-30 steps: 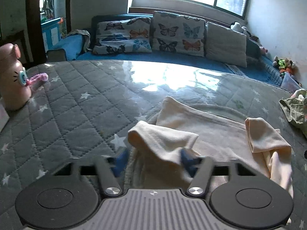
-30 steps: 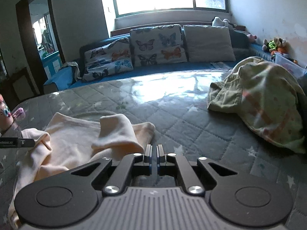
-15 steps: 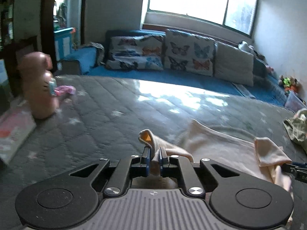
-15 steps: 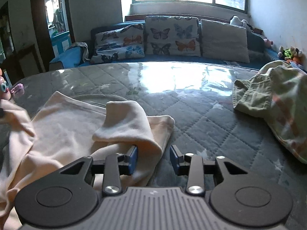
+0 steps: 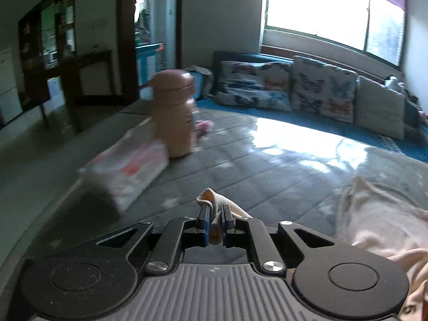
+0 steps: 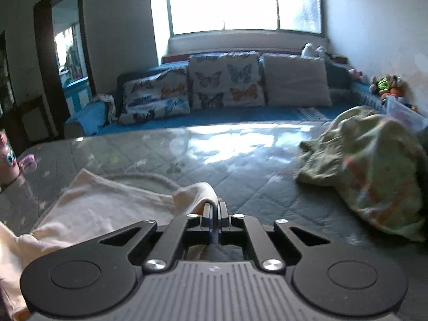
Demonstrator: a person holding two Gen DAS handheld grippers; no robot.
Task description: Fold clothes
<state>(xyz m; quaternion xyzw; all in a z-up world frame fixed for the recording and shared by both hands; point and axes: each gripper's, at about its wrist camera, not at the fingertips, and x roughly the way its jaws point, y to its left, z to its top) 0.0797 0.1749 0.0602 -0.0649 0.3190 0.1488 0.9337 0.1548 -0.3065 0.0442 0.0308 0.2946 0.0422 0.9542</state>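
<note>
A cream garment (image 6: 107,208) lies spread on the grey quilted bed (image 6: 240,176). My left gripper (image 5: 213,212) is shut on a bunched corner of the cream garment (image 5: 374,214), which trails off to the right in the left wrist view. My right gripper (image 6: 215,208) is shut on another fold of it, and the cloth stretches away to the left. Both grips are lifted a little off the bed.
A green patterned garment (image 6: 374,165) is heaped at the right. A pink bottle (image 5: 175,112) and a white and orange pack (image 5: 131,168) stand at the bed's left edge. Butterfly cushions (image 6: 224,83) line the blue bench under the window.
My left gripper closed on the garment corner and swung left toward the pink bottle. My right gripper opened, moved onto the cloth fold and shut on it.
</note>
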